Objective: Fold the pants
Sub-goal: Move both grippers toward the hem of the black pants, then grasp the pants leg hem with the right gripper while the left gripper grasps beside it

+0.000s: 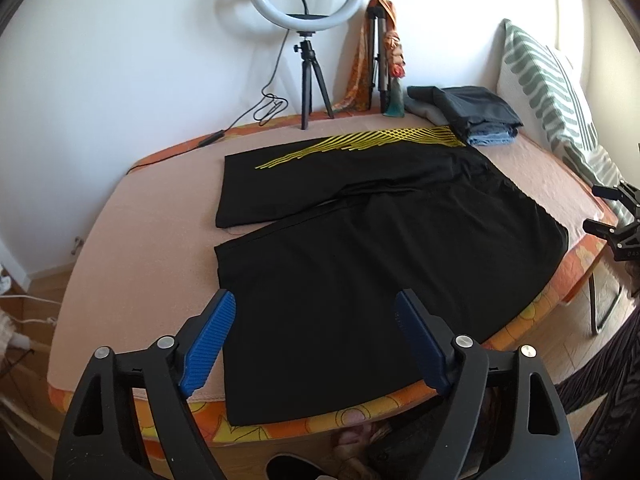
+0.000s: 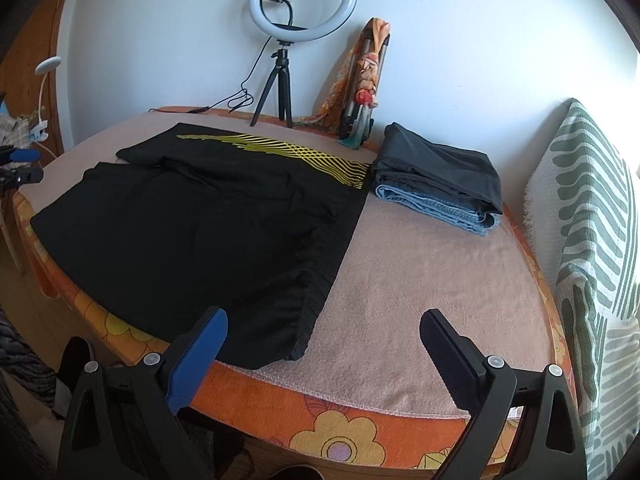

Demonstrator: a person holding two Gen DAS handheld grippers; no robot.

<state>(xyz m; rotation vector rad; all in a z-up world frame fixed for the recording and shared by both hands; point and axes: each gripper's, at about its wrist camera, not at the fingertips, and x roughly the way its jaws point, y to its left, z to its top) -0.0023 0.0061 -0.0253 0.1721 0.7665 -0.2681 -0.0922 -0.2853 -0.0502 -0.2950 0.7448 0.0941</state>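
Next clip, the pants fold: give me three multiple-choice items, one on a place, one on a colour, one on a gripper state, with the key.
1. Where is the folded clothes stack?
A. on the floor
B. beyond the waistband of the black pants
C. under the ring light

2. The stripes on the pants are
A. yellow
B. white
C. red

3. The left gripper and right gripper are
A. both shut
B. one shut on cloth
C. both open

Key: B, stack lies past the waistband; A, yellow lines on the far leg; C, fingers spread, nothing held.
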